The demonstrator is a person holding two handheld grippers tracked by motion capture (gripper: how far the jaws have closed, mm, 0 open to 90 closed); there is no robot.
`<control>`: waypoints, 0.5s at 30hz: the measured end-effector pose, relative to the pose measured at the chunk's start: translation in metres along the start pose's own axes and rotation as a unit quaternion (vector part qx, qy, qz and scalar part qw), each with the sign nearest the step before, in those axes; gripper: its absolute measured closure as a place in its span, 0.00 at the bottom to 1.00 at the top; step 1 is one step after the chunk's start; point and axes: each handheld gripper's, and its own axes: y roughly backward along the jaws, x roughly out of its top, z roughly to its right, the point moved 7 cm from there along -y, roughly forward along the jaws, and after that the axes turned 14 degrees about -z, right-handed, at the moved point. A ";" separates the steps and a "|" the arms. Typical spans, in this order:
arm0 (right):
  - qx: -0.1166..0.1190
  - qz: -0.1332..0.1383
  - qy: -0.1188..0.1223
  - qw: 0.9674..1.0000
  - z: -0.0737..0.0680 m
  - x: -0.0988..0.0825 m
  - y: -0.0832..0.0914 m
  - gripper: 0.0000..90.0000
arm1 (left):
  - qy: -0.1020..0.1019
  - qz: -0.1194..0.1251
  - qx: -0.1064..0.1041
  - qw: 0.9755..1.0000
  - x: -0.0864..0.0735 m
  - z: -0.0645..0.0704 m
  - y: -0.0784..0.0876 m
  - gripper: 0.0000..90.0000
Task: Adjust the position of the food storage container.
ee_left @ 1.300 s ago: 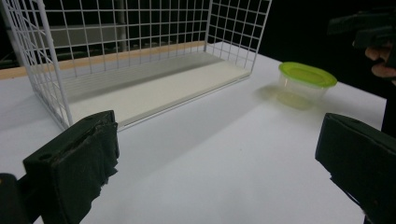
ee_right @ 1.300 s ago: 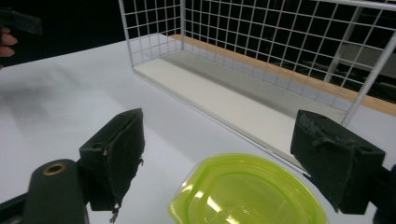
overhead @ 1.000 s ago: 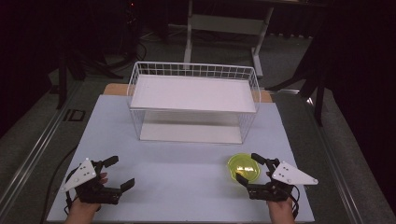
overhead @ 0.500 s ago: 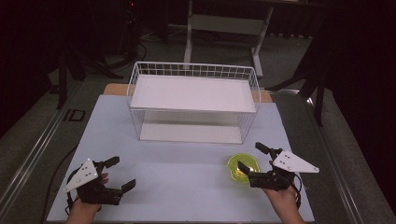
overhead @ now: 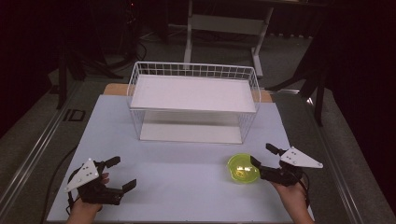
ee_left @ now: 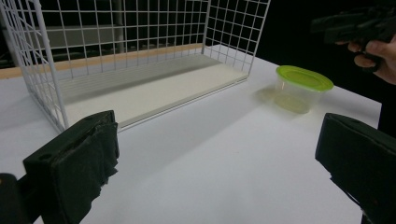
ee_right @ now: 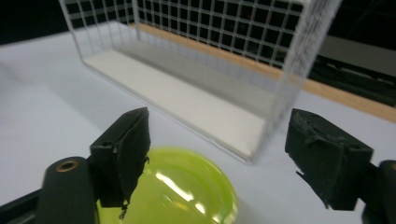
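Green-lidded tub (overhead: 243, 168) sits on table (overhead: 187, 177) near right, in front of wire rack (overhead: 194, 100). Right gripper (overhead: 265, 160) jaws spread, just beside tub; a jaw may nudge it away. Left gripper (overhead: 122, 173) gaping, empty, near left

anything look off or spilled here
Nothing stands out. The green-lidded container sits upright on the white table with its lid on and no spill around it. The wire rack stands square. Both tongs, left and right, are open and hold nothing.
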 end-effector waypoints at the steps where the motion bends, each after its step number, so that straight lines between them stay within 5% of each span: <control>1: -0.006 -0.006 0.001 1.000 0.002 -0.003 -0.001 0.30 | 0.000 0.000 0.001 1.000 0.000 0.000 0.000 0.00; 15: -0.013 -0.075 -0.041 0.996 0.034 -0.048 -0.015 0.68 | -0.002 0.002 -0.001 1.000 0.001 0.001 0.000 0.00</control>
